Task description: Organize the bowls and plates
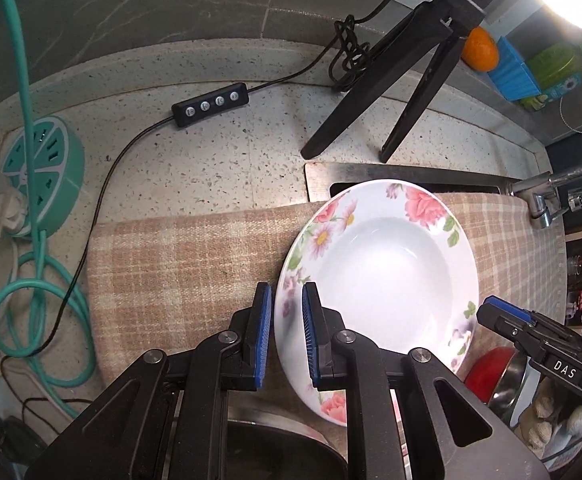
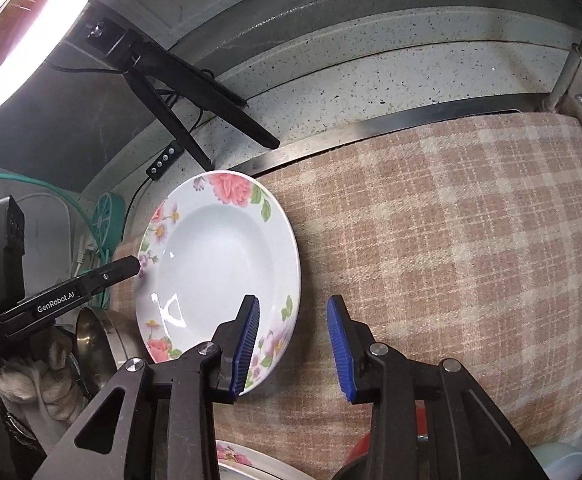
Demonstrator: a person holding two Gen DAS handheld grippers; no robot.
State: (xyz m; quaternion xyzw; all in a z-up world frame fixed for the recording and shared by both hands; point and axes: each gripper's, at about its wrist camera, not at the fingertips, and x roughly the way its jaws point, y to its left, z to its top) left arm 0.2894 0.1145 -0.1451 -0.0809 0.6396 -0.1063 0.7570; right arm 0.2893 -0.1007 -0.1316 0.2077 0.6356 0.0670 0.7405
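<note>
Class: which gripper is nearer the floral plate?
Left. The left gripper straddles the floral plate rim; the right gripper also straddles the opposite rim, jaws open.

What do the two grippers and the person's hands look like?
Both the left gripper and right gripper are black linkage frames with silver rivets and ribbed blue pads on the fingers. White lettering reads "GenRobot.AI" and "DAS". The hand wears a whitish knitted glove.

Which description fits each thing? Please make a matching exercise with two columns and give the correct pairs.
Things:
1. flowered plate
2. socket hub
3. orange fruit
4. tripod

Descriptions:
a. black, legs on the counter
b. on the checked cloth, rim in the left gripper
c. teal, round, far left
d. on the back ledge

Pairs: 1-b, 2-c, 3-d, 4-a
</note>
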